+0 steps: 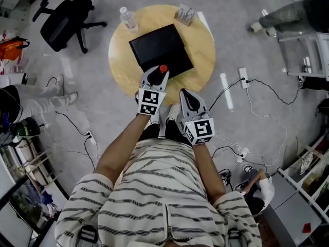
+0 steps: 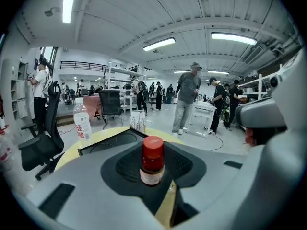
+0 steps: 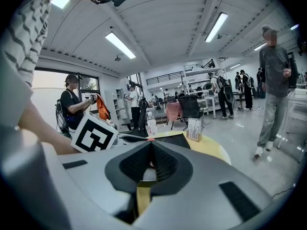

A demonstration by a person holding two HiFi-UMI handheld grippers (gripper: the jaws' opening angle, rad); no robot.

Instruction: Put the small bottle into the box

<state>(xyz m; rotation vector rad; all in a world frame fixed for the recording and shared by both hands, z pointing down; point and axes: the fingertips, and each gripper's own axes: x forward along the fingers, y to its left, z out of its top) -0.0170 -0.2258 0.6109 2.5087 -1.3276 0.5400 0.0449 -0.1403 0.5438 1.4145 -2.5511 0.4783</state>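
Note:
A small bottle point(image 1: 163, 69) with a red cap stands upright between the pads of my left gripper point(image 1: 156, 76), which is shut on it. In the left gripper view the small bottle point(image 2: 152, 160) fills the gap between the dark pads, its pale label showing. The bottle hangs over the near edge of a flat black box point(image 1: 161, 48) on a round wooden table point(image 1: 123, 60). The box point(image 2: 109, 140) lies just beyond the bottle. My right gripper point(image 1: 187, 98) is shut and holds nothing, at the table's near edge, right of the left one.
A plastic water bottle point(image 1: 128, 18) stands at the table's far left and a small carton point(image 1: 185, 14) at its far right. A black office chair point(image 1: 64, 17) is on the left. Power strips point(image 1: 243, 77) and cables lie on the floor. People stand around.

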